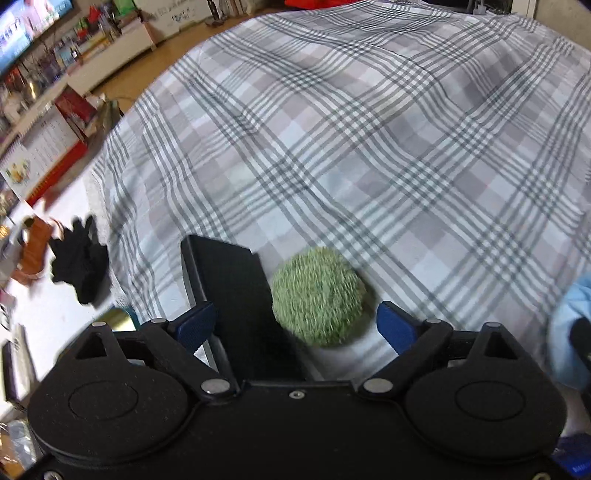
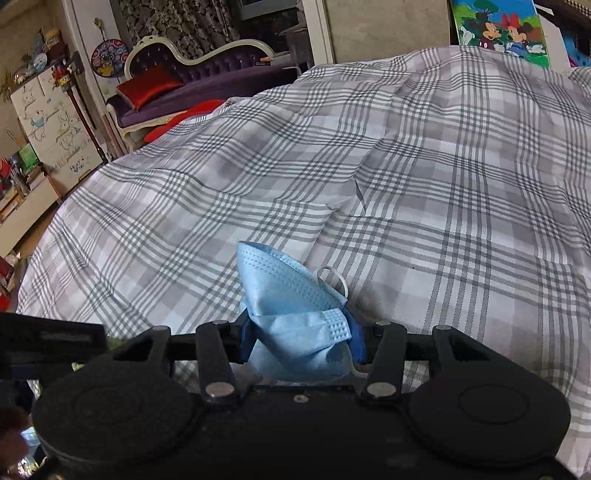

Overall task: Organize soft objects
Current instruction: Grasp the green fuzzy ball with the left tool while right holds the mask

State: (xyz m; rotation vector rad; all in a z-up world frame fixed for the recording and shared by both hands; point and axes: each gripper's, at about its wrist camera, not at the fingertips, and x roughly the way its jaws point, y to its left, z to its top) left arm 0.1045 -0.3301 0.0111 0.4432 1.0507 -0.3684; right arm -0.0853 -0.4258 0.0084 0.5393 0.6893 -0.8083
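Two tongs: right tongs (image 2: 301, 341) pinch the crumpled mask (image 2: 295, 314), left tongs (image 1: 295, 325) gape around the blurred green ball (image 1: 318, 295).

text legibility: none readable | calendar (image 1: 40, 155): print too small and blurred | white cabinet (image 2: 55, 122): handwritten marks near its base, illegible | cartoon poster (image 2: 498, 29): pictures only, no readable words

Ball (image 1: 318, 295) on bedspread (image 1: 369, 147), beside box (image 1: 236, 288)
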